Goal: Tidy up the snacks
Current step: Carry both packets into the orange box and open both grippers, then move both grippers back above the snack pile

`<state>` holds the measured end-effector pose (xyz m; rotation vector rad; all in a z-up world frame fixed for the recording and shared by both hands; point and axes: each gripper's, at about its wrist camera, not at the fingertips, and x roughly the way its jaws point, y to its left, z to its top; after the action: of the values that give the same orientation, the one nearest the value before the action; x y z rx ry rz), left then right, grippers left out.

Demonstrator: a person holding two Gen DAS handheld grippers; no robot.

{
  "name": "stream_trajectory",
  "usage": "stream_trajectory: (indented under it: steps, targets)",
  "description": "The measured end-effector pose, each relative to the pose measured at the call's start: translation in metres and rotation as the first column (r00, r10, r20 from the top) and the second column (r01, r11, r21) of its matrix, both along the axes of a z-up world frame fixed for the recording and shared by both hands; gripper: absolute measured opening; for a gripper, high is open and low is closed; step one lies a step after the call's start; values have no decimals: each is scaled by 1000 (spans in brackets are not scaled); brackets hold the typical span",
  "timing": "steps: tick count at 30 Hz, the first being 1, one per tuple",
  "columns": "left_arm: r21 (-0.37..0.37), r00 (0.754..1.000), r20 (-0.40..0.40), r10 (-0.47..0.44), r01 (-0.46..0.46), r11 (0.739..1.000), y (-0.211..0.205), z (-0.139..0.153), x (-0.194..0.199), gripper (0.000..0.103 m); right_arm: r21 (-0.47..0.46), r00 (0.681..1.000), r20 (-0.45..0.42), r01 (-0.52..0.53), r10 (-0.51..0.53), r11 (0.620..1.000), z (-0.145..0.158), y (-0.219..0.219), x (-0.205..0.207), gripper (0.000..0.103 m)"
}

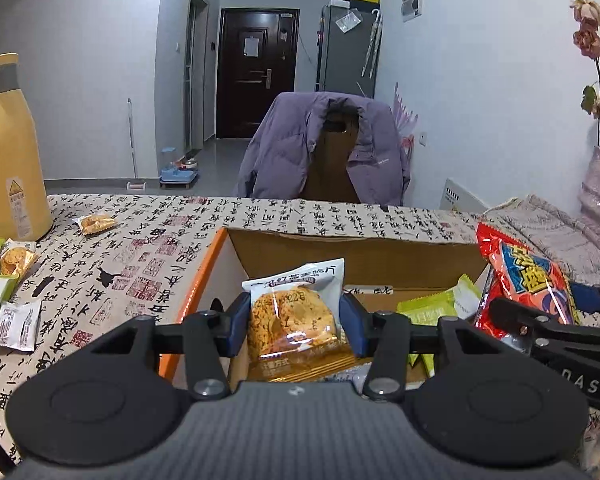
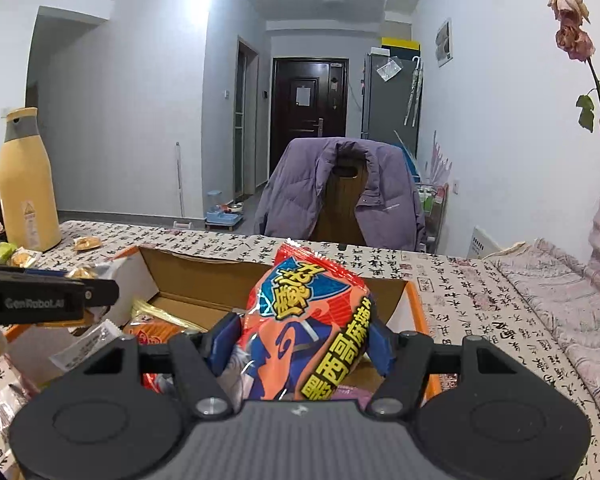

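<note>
My left fingers (image 1: 293, 330) are squeezed on a biscuit pack (image 1: 294, 320). The pack stands up tall, its white top edge pointing up and its gold end down near me. My right fingers (image 2: 300, 346) are squeezed on a red snack bag (image 2: 306, 328). The bag stands up too, long way up and down, leaning a bit away from me. Both fingers point forward over the open cardboard box (image 1: 356, 252), side by side, with the right one just beside the left. Inside the box lie green packs (image 1: 440, 304) and an orange pack (image 2: 156, 330).

The box sits on the bench (image 1: 140, 248), which has a cloth with black writing on it. More small packs (image 1: 96, 223) lie on the cloth to the left, near a tall yellow bottle (image 1: 8, 148). Past the bench is a chair with a purple coat (image 1: 324, 148), then a dark door (image 1: 256, 72) and grey walls. A droopy pink flower (image 2: 572, 28) stands at the right.
</note>
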<state>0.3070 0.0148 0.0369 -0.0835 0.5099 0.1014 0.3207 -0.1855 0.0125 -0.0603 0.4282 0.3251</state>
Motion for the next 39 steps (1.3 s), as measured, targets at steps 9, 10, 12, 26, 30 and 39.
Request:
stream_trajectory:
  steps: [9, 10, 12, 26, 30, 39]
  targets:
    - [-17, 1000, -27, 8, -8, 1000, 3, -7, 3, 81, 35, 998, -61, -14, 16, 999, -13, -4, 9, 76]
    - [-14, 1000, -21, 14, -15, 1000, 2, -7, 2, 90, 43, 998, -63, -12, 14, 999, -13, -6, 9, 77]
    - [-3, 1000, -5, 16, -16, 1000, 0, -5, 0, 91, 57, 998, -59, -9, 12, 998, -11, -8, 7, 81]
    - [-46, 998, 62, 23, -21, 999, -2, 18, -14, 103, 83, 999, -39, 9, -6, 997, 11, -14, -4, 103]
    - [-38, 996, 84, 15, -11, 999, -6, 31, -25, 103, 81, 1000, -24, 15, -13, 997, 21, -15, -14, 103]
    - [-25, 996, 87, 11, -8, 1000, -12, 39, -61, 103, 89, 1000, -24, 18, -15, 996, 28, -26, -48, 103]
